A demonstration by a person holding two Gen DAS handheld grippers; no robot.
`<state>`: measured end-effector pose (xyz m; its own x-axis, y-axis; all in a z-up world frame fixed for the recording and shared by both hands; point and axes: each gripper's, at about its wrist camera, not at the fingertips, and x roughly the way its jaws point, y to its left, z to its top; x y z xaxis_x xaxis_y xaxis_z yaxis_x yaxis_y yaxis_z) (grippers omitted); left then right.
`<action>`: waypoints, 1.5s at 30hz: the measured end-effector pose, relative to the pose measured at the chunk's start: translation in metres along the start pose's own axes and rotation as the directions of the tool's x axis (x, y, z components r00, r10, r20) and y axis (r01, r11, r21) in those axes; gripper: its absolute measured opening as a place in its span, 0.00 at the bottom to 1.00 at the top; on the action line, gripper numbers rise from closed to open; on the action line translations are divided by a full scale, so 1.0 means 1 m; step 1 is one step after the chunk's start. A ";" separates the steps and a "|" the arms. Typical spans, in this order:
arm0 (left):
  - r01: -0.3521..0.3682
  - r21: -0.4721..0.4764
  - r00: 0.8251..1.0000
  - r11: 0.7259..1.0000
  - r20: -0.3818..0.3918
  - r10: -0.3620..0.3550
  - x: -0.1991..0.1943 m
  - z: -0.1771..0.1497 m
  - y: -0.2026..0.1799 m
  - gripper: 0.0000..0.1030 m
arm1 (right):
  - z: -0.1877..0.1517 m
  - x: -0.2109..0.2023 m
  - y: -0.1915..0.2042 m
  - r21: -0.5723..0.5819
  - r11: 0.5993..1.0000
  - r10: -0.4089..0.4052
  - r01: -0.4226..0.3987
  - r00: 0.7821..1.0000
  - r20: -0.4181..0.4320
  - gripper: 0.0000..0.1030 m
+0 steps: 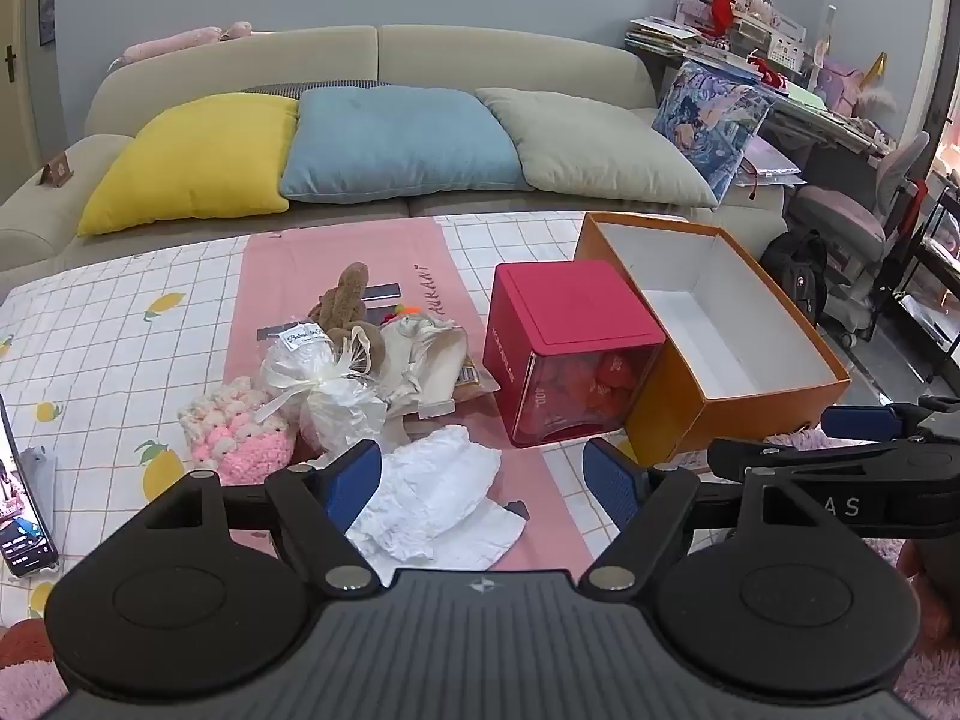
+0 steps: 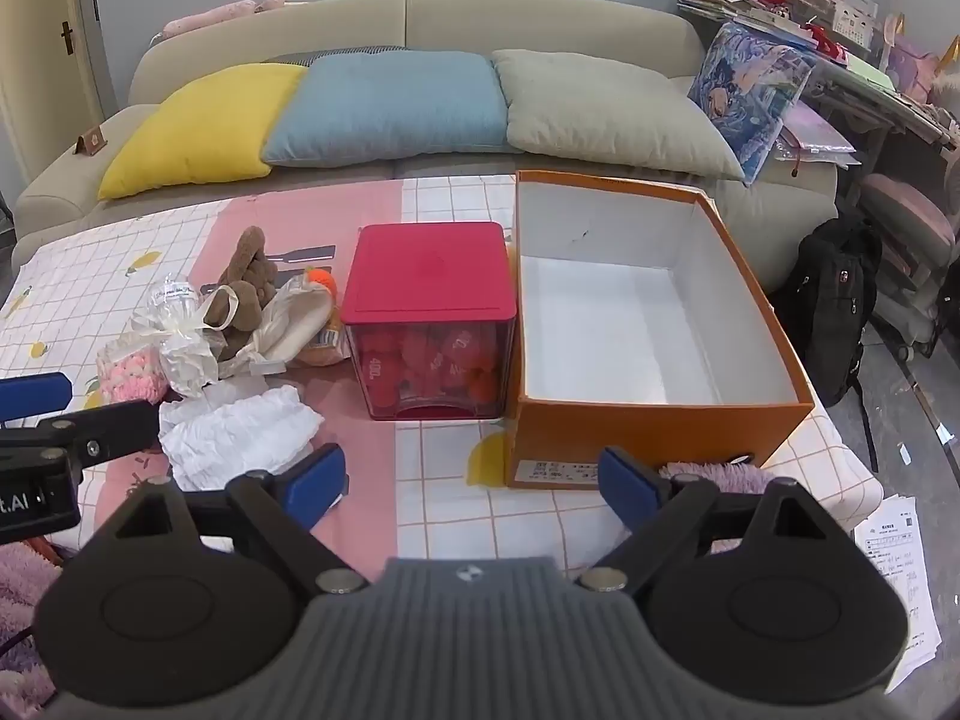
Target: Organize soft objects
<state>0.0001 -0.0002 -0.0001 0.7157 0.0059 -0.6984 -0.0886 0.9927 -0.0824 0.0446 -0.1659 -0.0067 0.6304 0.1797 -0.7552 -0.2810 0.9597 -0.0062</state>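
A pile of soft things lies on the pink mat: a white crumpled cloth point(image 1: 429, 489) point(image 2: 237, 432), a pink-and-cream crocheted piece point(image 1: 240, 432) point(image 2: 132, 375), a white gauze pouch point(image 1: 336, 387) point(image 2: 180, 342), a brown plush toy point(image 1: 345, 306) point(image 2: 246, 282) and a cream cloth bag point(image 1: 429, 360) point(image 2: 297, 315). An open orange box point(image 1: 720, 324) point(image 2: 636, 324) with a white inside stands empty at the right. My left gripper point(image 1: 486, 480) is open just above the white cloth. My right gripper point(image 2: 474, 480) is open in front of the orange box.
A red-lidded clear container point(image 1: 564, 348) point(image 2: 429, 324) of red items stands between the pile and the box. A phone point(image 1: 24, 498) lies at the table's left edge. A sofa with cushions point(image 2: 384, 102) is behind the table, a backpack point(image 2: 834, 300) and papers point(image 2: 900, 570) to the right.
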 end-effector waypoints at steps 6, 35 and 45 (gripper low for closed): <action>0.000 -0.008 1.000 1.000 -0.008 0.000 0.002 0.000 0.000 0.87 | 0.000 0.000 0.000 -0.002 1.000 -0.005 0.005 1.000 0.005 0.88; -0.011 -0.011 1.000 1.000 -0.009 0.011 0.001 0.000 0.004 0.84 | 0.000 0.002 0.002 -0.017 1.000 -0.011 0.011 1.000 -0.005 0.88; -0.012 -0.011 1.000 1.000 -0.008 0.012 0.002 0.000 0.004 0.84 | -0.001 0.002 0.002 -0.013 1.000 -0.011 0.011 1.000 -0.005 0.88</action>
<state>0.0008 0.0041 -0.0018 0.7091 0.0167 -0.7049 -0.1046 0.9912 -0.0817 0.0449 -0.1641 -0.0093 0.6298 0.1678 -0.7584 -0.2830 0.9589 -0.0228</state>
